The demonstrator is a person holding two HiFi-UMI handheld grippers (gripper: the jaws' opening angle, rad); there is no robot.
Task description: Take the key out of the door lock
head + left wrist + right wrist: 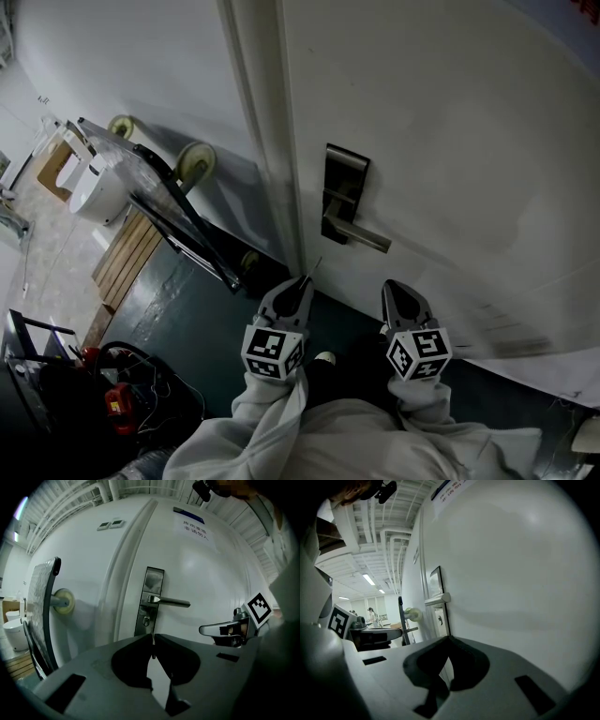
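Note:
A thin metal key (315, 266) sticks out from the tip of my left gripper (302, 281), which is shut on it a short way in front of the white door (450, 141). In the left gripper view the key (153, 641) stands upright between the closed jaws, below the keyhole (146, 619) of the steel lock plate (151, 599); the keyhole looks empty. The lever handle (366, 239) points right. My right gripper (398, 286) is level with the left one, near the door, shut with nothing in it (447, 639).
A hand cart with cream wheels (197, 159) leans against the wall left of the door. A wooden pallet (127, 258), a white fixture (98, 192) and a red tool with cables (117, 403) are on the floor at the left.

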